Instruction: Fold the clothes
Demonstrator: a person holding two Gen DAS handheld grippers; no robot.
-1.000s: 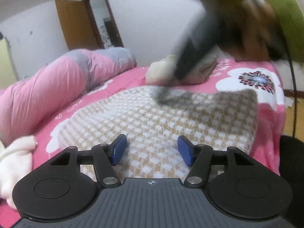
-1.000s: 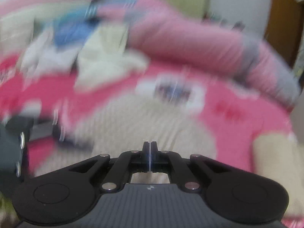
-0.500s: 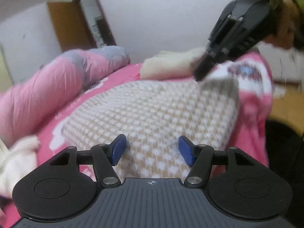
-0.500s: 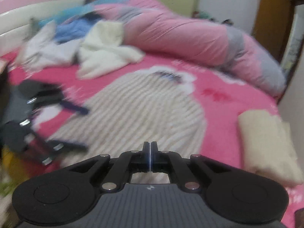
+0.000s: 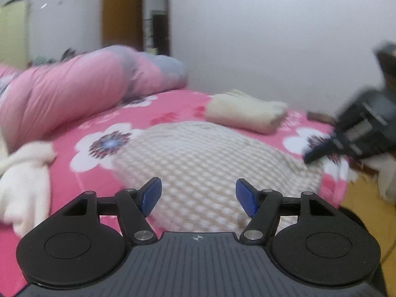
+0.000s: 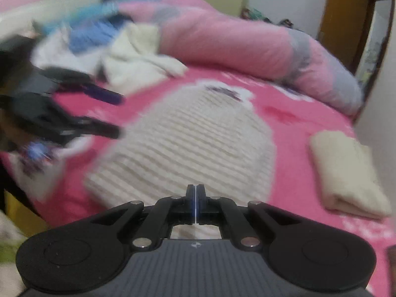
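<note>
1. While my left gripper (image 5: pixel 198 195) hangs wide apart and empty over the checked knit garment (image 5: pixel 210 158), my right gripper (image 6: pixel 195 201) is pressed together on nothing.
2. Blur smears the clothes pile (image 6: pixel 104 39) at the bed's far corner.
3. Spread mid-bed (image 6: pixel 297 128), the garment lies near a folded cream towel (image 6: pixel 346 170) by the edge.

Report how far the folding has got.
Done: one cream garment lies folded at the bed's edge. In hand: the knit sweater looks folded; left tongs open, right tongs shut, neither gripping it. Left: the heap of clothes beside the pink quilt.
</note>
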